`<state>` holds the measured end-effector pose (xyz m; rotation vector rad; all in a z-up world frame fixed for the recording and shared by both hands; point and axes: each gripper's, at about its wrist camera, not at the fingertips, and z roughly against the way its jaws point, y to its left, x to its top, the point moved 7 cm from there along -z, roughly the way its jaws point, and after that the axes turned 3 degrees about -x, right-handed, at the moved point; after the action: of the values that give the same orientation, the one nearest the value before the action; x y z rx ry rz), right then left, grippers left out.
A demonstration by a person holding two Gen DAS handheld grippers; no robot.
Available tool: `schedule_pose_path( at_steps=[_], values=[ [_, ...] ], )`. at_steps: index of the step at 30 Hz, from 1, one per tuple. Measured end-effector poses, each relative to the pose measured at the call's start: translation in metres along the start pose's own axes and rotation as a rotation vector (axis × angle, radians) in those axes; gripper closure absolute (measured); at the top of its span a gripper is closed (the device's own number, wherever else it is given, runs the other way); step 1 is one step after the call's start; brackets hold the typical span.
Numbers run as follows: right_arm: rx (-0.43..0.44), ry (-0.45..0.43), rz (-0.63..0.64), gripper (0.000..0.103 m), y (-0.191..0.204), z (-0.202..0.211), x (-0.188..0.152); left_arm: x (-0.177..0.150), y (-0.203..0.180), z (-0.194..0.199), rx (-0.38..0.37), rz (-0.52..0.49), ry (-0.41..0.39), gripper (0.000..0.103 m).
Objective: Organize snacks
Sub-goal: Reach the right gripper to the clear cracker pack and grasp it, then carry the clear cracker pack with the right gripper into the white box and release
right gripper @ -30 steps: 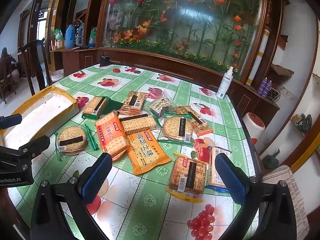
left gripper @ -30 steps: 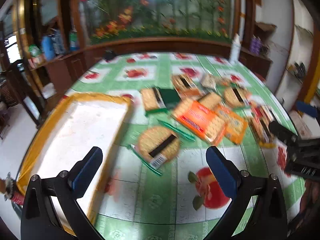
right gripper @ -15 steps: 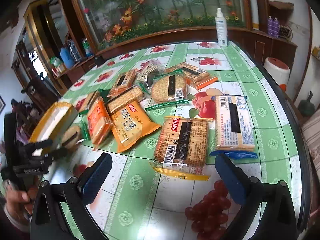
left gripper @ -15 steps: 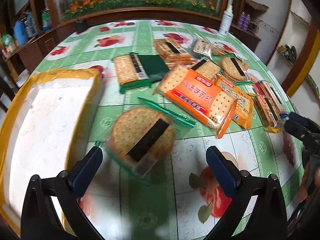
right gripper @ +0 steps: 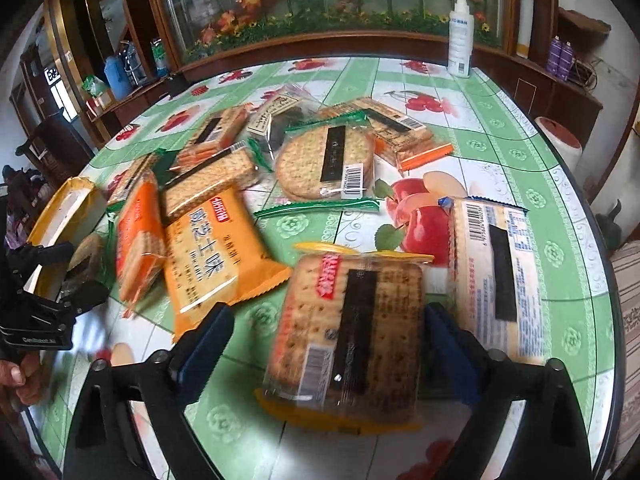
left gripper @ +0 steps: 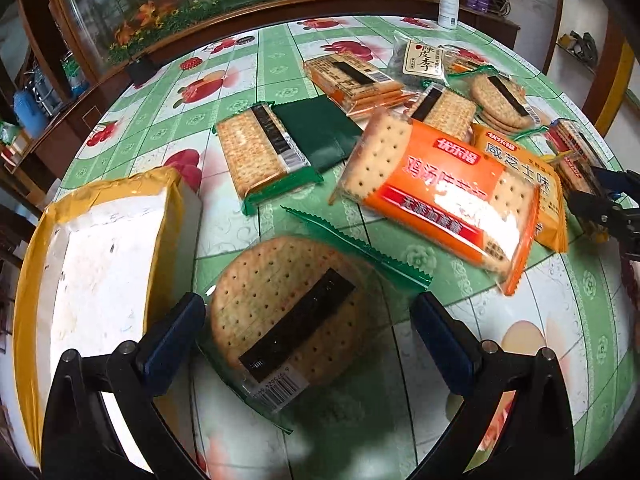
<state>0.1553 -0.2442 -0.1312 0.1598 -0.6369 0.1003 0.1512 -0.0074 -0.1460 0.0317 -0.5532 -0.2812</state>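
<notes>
A round cracker pack (left gripper: 288,312) in a clear green-edged wrapper lies flat on the tablecloth. My left gripper (left gripper: 310,334) stands open around it, with a blue pad on each side and no visible pressing. A square cracker pack (right gripper: 352,332) in a yellow-edged wrapper lies between the blue pads of my right gripper (right gripper: 328,342). Its jaws are closing; the left pad stands apart from the pack. A white box with a yellow rim (left gripper: 100,248) sits just left of the round pack.
Several more packs lie scattered mid-table: an orange one (left gripper: 440,196), a yellow-orange one (right gripper: 208,256), a green one (left gripper: 272,152), a blue-edged one (right gripper: 496,276). A spray bottle (right gripper: 460,36) stands at the far edge. The round table's rim (right gripper: 592,208) curves at right.
Both grippers have come down and closer to the table. The round pack now lies between the left pads and the yellow-edged pack between the right pads, which have narrowed a little.
</notes>
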Motion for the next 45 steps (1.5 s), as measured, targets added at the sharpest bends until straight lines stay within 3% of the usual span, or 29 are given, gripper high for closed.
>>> schedule_pose_path(
  at_steps=[4, 8, 13, 20, 31, 34, 37, 45],
  values=[
    [-0.038, 0.000, 0.030, 0.030, 0.000, -0.007, 0.000, 0.003, 0.000, -0.001, -0.006, 0.011, -0.023, 0.004],
    [-0.012, -0.011, 0.015, 0.031, -0.002, -0.004, 0.000, 0.008, -0.001, 0.004, 0.008, 0.001, -0.054, 0.029],
    [0.034, -0.018, -0.005, 0.031, -0.001, 0.000, -0.002, 0.007, -0.012, 0.011, -0.042, -0.019, -0.074, 0.031],
    [0.069, -0.039, -0.036, 0.031, -0.002, 0.010, -0.006, 0.004, -0.012, 0.030, -0.137, 0.057, -0.122, 0.032],
    [0.054, -0.084, -0.008, 0.031, 0.009, 0.044, -0.010, -0.001, -0.010, 0.077, -0.118, 0.101, -0.224, 0.032],
    [0.083, -0.113, 0.016, 0.031, 0.025, 0.062, -0.004, -0.006, -0.001, 0.094, -0.096, 0.127, -0.256, 0.032],
    [0.142, -0.139, 0.048, 0.031, 0.050, 0.078, 0.003, -0.016, 0.022, 0.117, -0.064, 0.165, -0.282, 0.043],
    [0.305, -0.159, 0.181, 0.032, 0.152, 0.088, 0.020, -0.053, 0.099, 0.143, 0.057, 0.310, -0.303, 0.044]
  ],
)
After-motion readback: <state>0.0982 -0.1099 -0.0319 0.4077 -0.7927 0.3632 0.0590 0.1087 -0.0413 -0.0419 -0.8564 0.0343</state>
